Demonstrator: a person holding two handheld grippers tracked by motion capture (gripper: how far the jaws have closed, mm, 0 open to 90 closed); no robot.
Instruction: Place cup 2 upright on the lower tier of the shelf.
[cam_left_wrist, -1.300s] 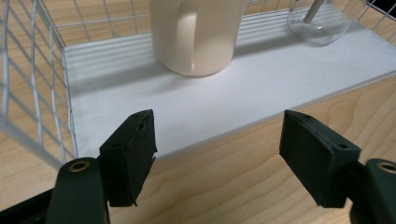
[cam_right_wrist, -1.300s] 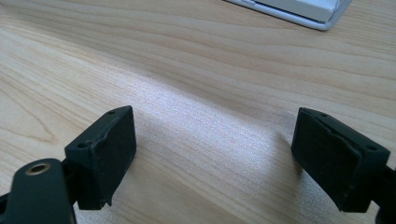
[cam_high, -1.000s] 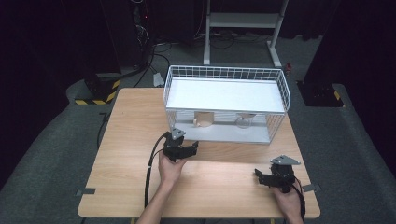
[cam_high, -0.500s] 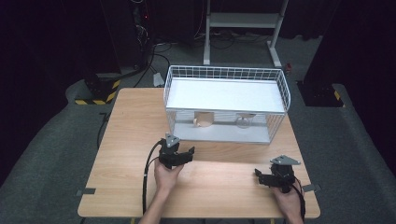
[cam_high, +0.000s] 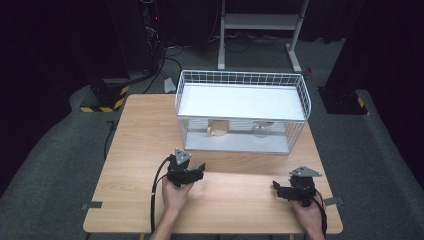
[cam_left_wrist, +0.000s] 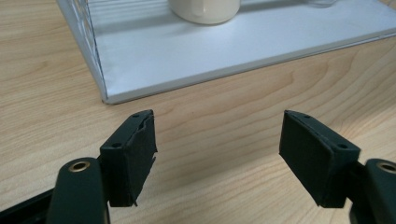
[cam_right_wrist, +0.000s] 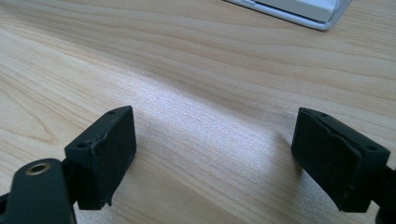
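Note:
A white wire rack (cam_high: 295, 87) stands at the back of the wooden table (cam_high: 140, 130). Under its upper shelf, on the white base, sit a cream mug (cam_high: 217, 128) and a clear glass (cam_high: 260, 130). My left gripper (cam_high: 200, 170) hovers just in front of the rack's near left corner, open, with nothing between its pads. In the left gripper view the gripper (cam_left_wrist: 217, 135) faces the rack base (cam_left_wrist: 233, 51), with the mug (cam_left_wrist: 205, 9) behind it. My right gripper (cam_high: 276, 187) rests near the table's front right, open and empty; in the right gripper view it (cam_right_wrist: 215, 135) is over bare wood.
The rack's base corner (cam_right_wrist: 303, 11) lies far ahead of the right gripper. Bare wood spreads between the two hands and along the table's left side. Dark floor, cables and a white stand (cam_high: 260, 30) lie beyond the table.
My left gripper has drawn back from the rack toward the near edge, a little to the left and lower. The right gripper has not moved.

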